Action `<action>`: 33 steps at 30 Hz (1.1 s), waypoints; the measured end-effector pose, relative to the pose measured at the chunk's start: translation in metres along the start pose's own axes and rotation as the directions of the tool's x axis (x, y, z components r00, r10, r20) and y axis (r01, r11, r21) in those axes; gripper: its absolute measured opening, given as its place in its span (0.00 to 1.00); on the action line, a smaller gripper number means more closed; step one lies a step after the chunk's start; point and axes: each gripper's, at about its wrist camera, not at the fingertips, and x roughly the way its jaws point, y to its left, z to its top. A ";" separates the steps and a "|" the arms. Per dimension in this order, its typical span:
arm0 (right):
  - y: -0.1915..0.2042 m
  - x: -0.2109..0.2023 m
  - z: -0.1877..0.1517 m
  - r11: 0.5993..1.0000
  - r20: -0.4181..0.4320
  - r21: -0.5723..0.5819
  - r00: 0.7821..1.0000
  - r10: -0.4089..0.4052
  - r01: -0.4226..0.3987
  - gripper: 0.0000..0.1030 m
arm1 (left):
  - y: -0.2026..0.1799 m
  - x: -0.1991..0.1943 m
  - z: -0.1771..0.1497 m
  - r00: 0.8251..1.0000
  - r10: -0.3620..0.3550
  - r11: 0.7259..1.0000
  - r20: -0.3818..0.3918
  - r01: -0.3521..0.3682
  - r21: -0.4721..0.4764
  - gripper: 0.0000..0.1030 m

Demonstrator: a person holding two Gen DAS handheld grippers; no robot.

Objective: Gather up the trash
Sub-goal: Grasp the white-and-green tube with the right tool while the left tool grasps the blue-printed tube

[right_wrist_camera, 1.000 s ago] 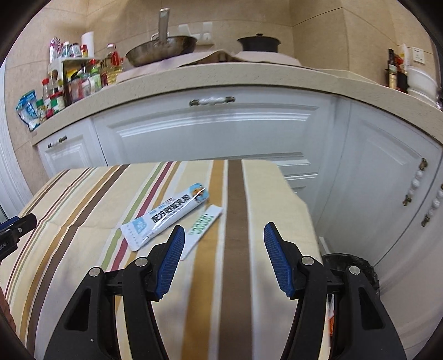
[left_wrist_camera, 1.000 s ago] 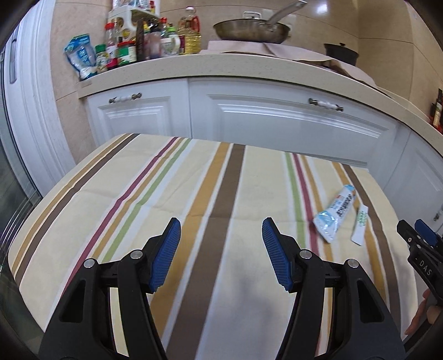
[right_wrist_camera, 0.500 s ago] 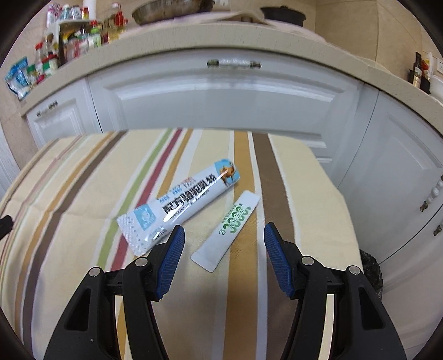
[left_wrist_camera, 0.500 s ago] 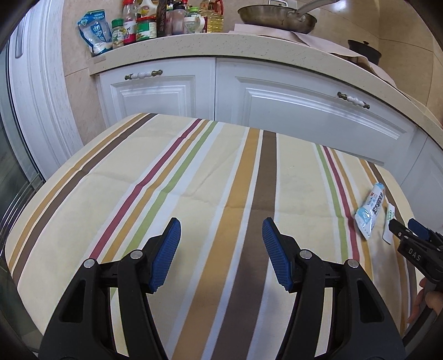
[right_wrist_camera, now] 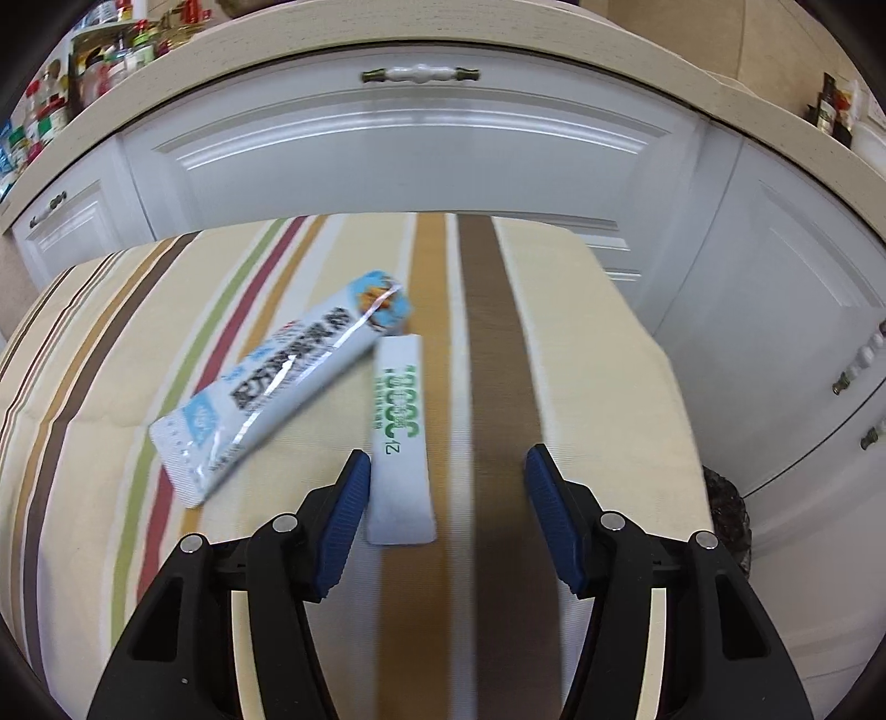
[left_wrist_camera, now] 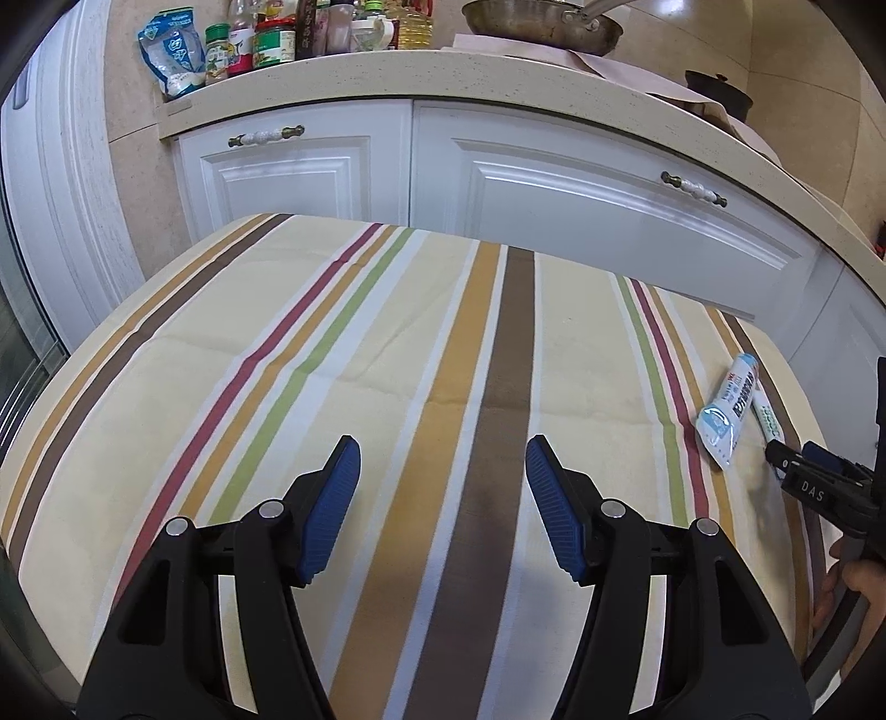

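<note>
Two empty wrappers lie on a striped tablecloth point(right_wrist_camera: 581, 354). A long blue and white sachet point(right_wrist_camera: 282, 387) lies slantwise. A small white packet with green print point(right_wrist_camera: 400, 437) lies just right of it. My right gripper point(right_wrist_camera: 443, 471) is open and low over the cloth, with the white packet's near end between its fingers, close to the left pad point(right_wrist_camera: 343, 520). My left gripper point(left_wrist_camera: 443, 459) is open and empty over the middle of the table. In the left wrist view both wrappers point(left_wrist_camera: 731, 410) show at the far right, with the right gripper's tip point(left_wrist_camera: 797, 476) beside them.
White kitchen cabinets point(left_wrist_camera: 554, 183) stand right behind the table. The counter above holds bottles and jars point(left_wrist_camera: 260, 44) and a frying pan point(left_wrist_camera: 537, 25). A dark bin point(right_wrist_camera: 725, 515) sits on the floor by the table's right edge.
My right gripper has moved forward and down to the wrappers, and the white packet now lies between its fingers. My left gripper has tilted and drifted slightly and stays open.
</note>
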 end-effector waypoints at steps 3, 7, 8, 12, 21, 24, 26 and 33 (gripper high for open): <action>-0.003 0.002 0.001 1.000 -0.001 -0.008 1.000 0.018 -0.018 0.56 | -0.007 0.002 -0.001 1.000 -0.011 1.000 -0.008 0.012 0.009 0.59; 0.003 0.001 0.002 0.997 0.000 -0.060 0.999 0.043 -0.043 0.47 | -0.018 0.002 -0.001 1.000 -0.028 0.999 -0.007 0.028 0.021 0.59; 0.004 0.000 0.002 0.996 0.000 -0.066 0.999 0.053 -0.052 0.38 | -0.021 0.002 0.000 0.999 -0.033 0.999 -0.006 0.033 0.026 0.59; 0.004 -0.002 0.000 0.995 0.003 -0.072 0.997 0.072 -0.071 0.23 | -0.040 0.002 0.002 0.998 -0.069 0.996 -0.004 0.069 0.053 0.59; -0.024 -0.019 -0.007 0.996 0.057 -0.020 0.995 0.086 -0.085 0.22 | -0.110 0.005 0.002 0.984 -0.175 0.963 -0.008 0.173 0.207 0.65; -0.037 -0.026 -0.011 0.996 0.074 -0.001 0.993 0.089 -0.089 0.23 | -0.133 0.009 0.001 0.981 -0.196 0.947 -0.006 0.191 0.256 0.66; -0.046 -0.032 -0.014 0.996 0.087 0.015 0.992 0.091 -0.092 0.22 | -0.150 0.017 0.001 0.977 -0.211 0.931 -0.020 0.207 0.301 0.67; -0.069 -0.040 -0.022 0.993 0.114 0.055 0.989 0.095 -0.102 0.22 | -0.182 0.054 0.003 0.974 -0.201 0.906 -0.103 0.225 0.359 0.67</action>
